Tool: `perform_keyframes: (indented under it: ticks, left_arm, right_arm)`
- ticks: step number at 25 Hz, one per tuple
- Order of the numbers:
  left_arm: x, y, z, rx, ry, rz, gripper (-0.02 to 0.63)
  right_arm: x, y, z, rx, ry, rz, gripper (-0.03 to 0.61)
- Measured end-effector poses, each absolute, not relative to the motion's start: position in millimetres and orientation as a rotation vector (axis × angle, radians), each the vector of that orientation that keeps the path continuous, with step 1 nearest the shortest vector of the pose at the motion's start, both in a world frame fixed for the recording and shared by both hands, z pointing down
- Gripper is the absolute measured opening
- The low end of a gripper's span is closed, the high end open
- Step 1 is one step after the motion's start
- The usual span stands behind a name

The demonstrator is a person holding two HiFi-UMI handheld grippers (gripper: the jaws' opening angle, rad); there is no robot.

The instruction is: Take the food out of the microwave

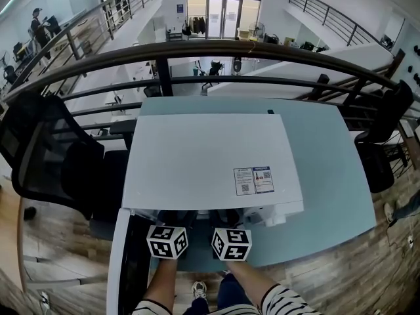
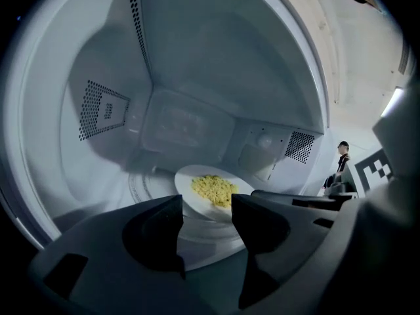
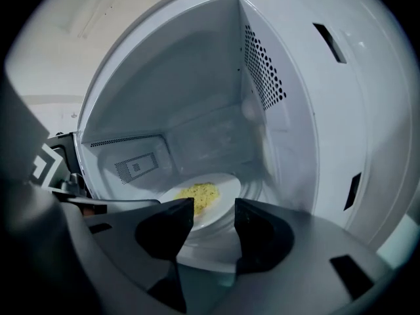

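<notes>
Both grippers are reaching into the mouth of the white microwave (image 1: 210,163) that is sitting on the desk (image 1: 331,176), with its door (image 1: 118,268) swung out to the person's left. The left gripper (image 2: 207,209) is holding its jaws wide apart and gripping nothing, and the right gripper (image 3: 213,218) is standing open and empty in the same way. Each one is looking through its own gap at the white plate (image 2: 187,179), which is resting on the turntable (image 2: 139,186) deep in the cavity, well ahead of the pads and untouched. A loose heap of yellow food (image 2: 213,189) is lying in the middle of the plate. To my eye the step in hand is the approach. It is asking for both grippers to be going in low and level, one to each side of the rim, so that each is biting on bare rim and not on the food. The plate looks shallow and the heap loose, so I would be lifting only enough to clear the turntable. Then I would be drawing it straight out without tilting, minding the cavity walls on either side.
</notes>
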State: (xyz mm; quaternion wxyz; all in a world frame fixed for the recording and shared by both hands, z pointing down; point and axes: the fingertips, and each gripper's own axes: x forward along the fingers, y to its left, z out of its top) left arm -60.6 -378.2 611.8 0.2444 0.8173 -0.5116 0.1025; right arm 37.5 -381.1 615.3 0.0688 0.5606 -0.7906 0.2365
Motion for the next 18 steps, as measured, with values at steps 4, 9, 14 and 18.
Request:
perform_keyframes:
  ticks: [4,9,14,18]
  left_arm:
    - [-54.4,-378.2,614.0,2.241,-1.370,0.323,0.221]
    - [-52.1,-377.5,611.5,2.245,-1.357,0.295,0.222]
    - [-51.2,-371.6,605.9,2.245,-1.348,0.246,0.222]
    - [-50.1,-360.4,601.3,2.250,-1.339,0.237,0.222]
  right_arm:
    - [37.1,-381.1,615.1,1.683,-2.395,0.725,0.189]
    - [36.5,-379.4,614.0,1.664,-2.420,0.768,0.189]
    - [38.2,-373.9,610.2,1.657,-2.432,0.778,0.189]
    - [40.1,-365.9,604.5,1.659,-2.440,0.785,0.189]
